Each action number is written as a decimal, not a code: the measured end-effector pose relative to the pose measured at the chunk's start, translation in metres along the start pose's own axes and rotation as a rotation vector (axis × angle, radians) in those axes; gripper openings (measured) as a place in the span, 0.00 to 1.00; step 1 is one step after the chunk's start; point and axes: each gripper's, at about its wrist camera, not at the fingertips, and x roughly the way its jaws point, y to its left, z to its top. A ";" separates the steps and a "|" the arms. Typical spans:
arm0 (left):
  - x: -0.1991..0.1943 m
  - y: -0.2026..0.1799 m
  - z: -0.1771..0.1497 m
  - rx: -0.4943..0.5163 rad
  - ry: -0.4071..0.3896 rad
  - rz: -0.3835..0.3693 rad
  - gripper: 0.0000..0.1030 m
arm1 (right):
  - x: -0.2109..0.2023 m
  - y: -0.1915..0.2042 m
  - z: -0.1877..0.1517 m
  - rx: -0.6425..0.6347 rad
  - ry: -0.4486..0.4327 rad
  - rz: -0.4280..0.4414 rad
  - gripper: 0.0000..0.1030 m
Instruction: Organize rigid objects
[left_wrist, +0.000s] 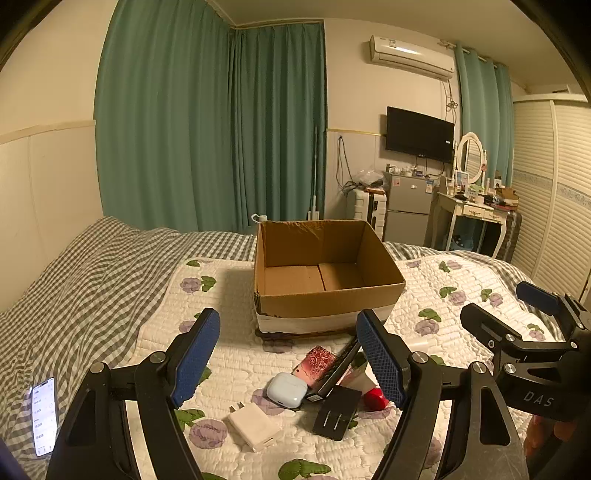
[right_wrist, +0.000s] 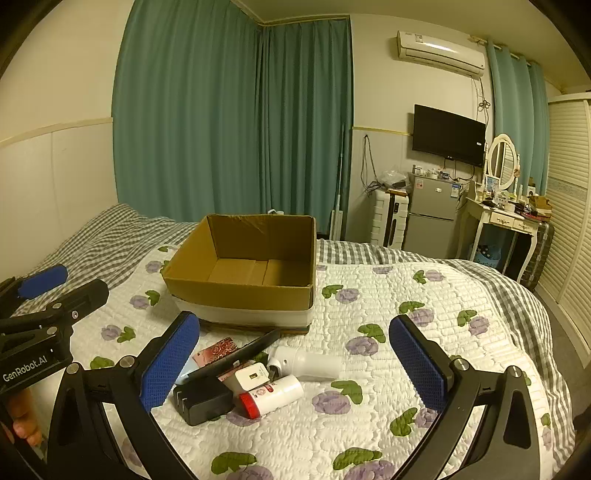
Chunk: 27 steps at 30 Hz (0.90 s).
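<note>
Your path to the cardboard box (right_wrist: 251, 295) is blocked low by the clutter pile (right_wrist: 251, 376) in front; quilt (right_wrist: 424, 302) to its right lies bare, w/ box top open.

Phone (left_wrist: 44, 415) screen text was too small to read. Left gripper's finger (right_wrist: 168, 363) hid part of the earbud case (left_wrist: 287, 389). Dresser (right_wrist: 511, 216) clutter was indistinct.

Teal curtains (left_wrist: 207, 122), wall television (left_wrist: 420, 133), air conditioner (left_wrist: 412, 56) (white), small fridge (left_wrist: 408, 206), dressing table (left_wrist: 476, 214)
</note>
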 end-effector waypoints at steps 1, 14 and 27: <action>0.000 0.000 0.000 0.001 -0.001 0.001 0.77 | 0.000 0.000 0.000 0.000 0.000 0.001 1.00; -0.001 -0.001 -0.003 -0.002 -0.003 -0.001 0.77 | 0.001 -0.002 -0.001 0.003 0.007 0.008 1.00; -0.003 -0.004 -0.002 0.009 -0.013 0.003 0.77 | 0.002 -0.001 -0.001 0.000 0.011 0.007 1.00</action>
